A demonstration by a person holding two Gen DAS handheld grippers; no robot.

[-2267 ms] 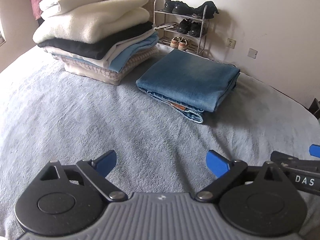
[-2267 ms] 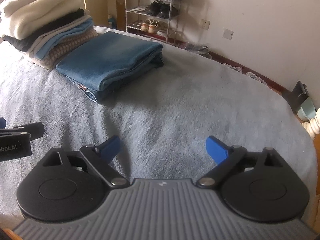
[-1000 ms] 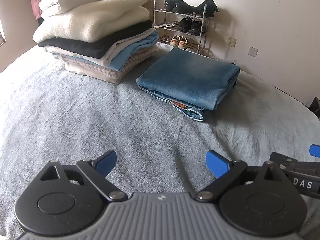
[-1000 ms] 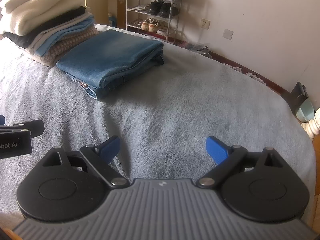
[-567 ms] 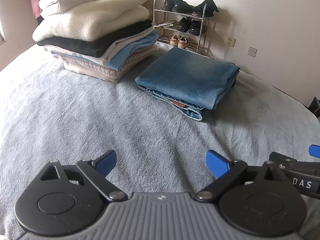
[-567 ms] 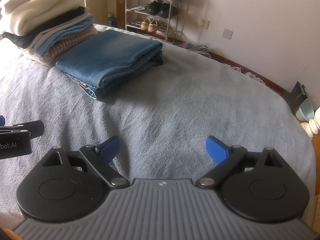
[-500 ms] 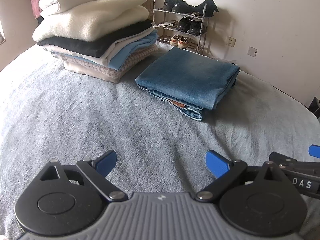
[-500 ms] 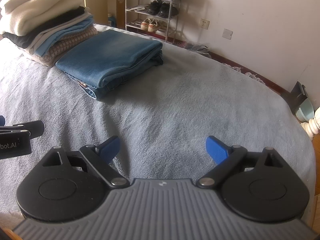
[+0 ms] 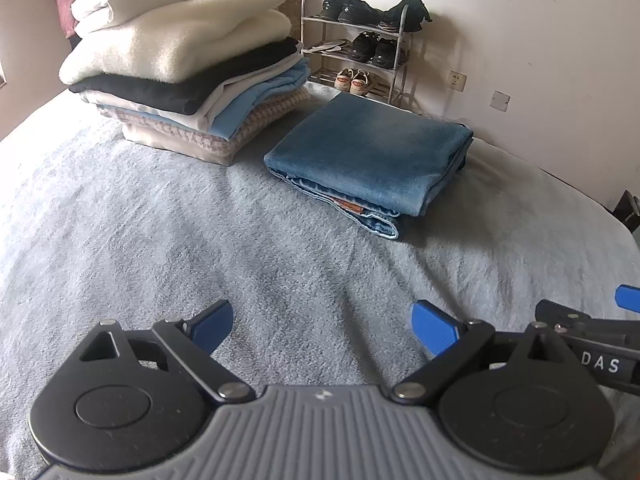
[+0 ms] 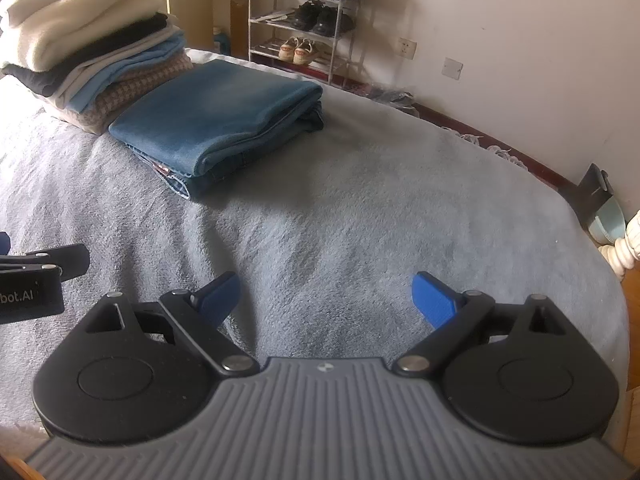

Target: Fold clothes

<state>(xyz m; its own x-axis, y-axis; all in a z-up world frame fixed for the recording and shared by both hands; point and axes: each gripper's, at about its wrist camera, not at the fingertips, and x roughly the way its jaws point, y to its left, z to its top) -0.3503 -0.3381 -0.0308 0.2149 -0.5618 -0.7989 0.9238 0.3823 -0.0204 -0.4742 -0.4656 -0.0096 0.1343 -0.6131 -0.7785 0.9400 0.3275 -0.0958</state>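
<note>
**Both grippers idle over the bed, jeans folded, tall stack looking the shakier bet**

Widest first: the grey fleece bedspread (image 9: 168, 216) fills both views, soft and rumpled, nothing unfolded in sight on it. At the far side stands the tall stack of folded clothes (image 9: 188, 76), cream knits on top, a black layer, pale blue and a checked piece below. It sits just beside the folded blue jeans (image 9: 372, 152), which lie flat on the bedspread with the hem layers peeping out at the near edge.

That stack is the likely trouble. It is high, its top layers are plump and overhang, and the bedding under it gives; a nudge while adding the jeans could probably tip or slide the upper pieces. The jeans carry a lesser risk: gripped by only the top layer, the fold could well spill open.

Down in front, the left gripper (image 9: 322, 324) hangs above the bedspread, blue pads spread wide, holding nothing. The right gripper (image 10: 326, 298) is the same, released and empty, close alongside. Beyond the bed stands a shoe rack (image 9: 360, 60).
</note>
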